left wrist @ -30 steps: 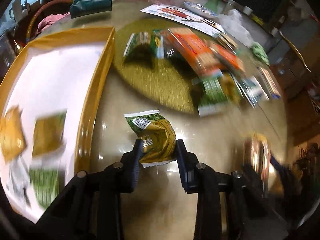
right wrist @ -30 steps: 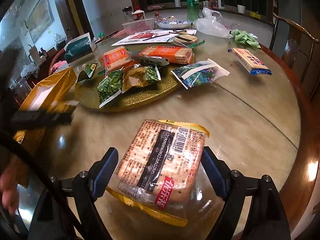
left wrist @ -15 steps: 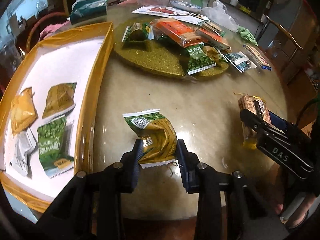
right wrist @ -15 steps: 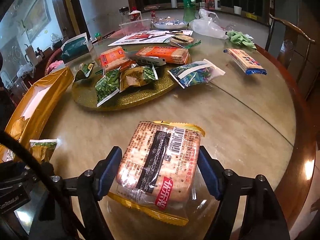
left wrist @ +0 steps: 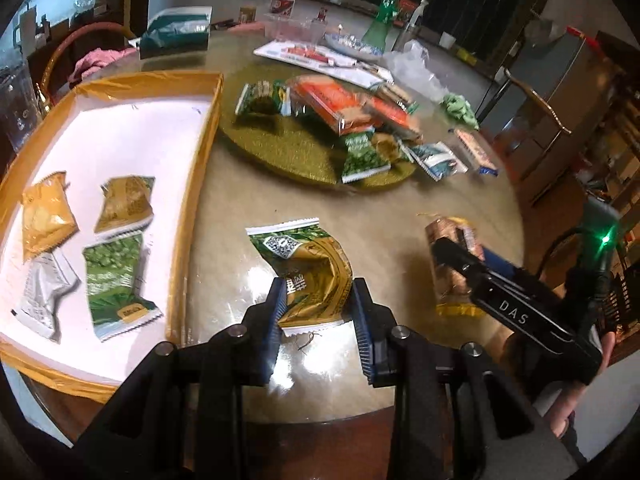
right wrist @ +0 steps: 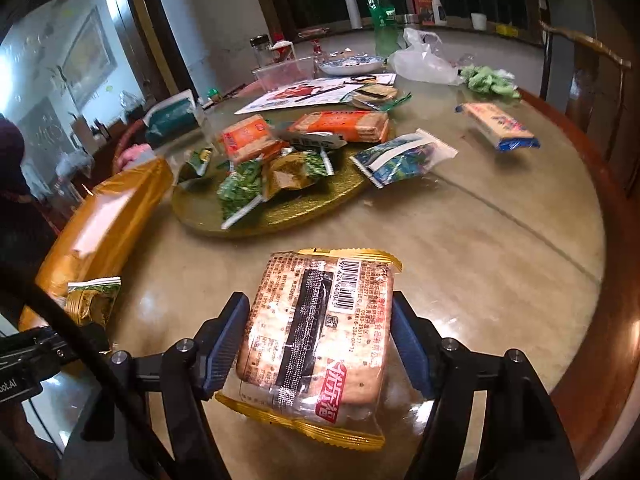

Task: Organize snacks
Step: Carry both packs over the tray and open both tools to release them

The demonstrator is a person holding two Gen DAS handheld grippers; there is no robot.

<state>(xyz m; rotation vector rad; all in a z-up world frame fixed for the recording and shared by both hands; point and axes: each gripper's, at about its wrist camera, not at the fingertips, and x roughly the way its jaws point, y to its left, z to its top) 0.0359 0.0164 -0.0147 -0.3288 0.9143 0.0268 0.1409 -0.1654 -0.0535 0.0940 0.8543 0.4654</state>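
My left gripper (left wrist: 318, 286) is shut on a green-and-gold snack packet (left wrist: 308, 256), held a little above the table beside the gold-rimmed white tray (left wrist: 192, 200). The same packet (right wrist: 94, 300) shows at the left of the right wrist view. My right gripper (right wrist: 320, 300) straddles a clear pack of crackers (right wrist: 320, 320) with a red label, lying near the table's front edge. Its jaws are closing, and both pads meet the pack's sides. In the left wrist view the cracker pack (left wrist: 448, 236) sits on the right, partly hidden by the right gripper's body.
Several small packets (left wrist: 116, 272) lie in the tray. A round gold mat (right wrist: 280, 216) in mid-table carries a heap of snacks. A blue-green packet (right wrist: 404, 156) and a blue-ended biscuit pack (right wrist: 496, 124) lie right of it. A bottle, bowl and plastic bag stand at the back.
My left gripper has drawn back and risen slightly with the packet, so more of the tray and the table's front edge shows. The right jaws have narrowed onto the cracker pack.
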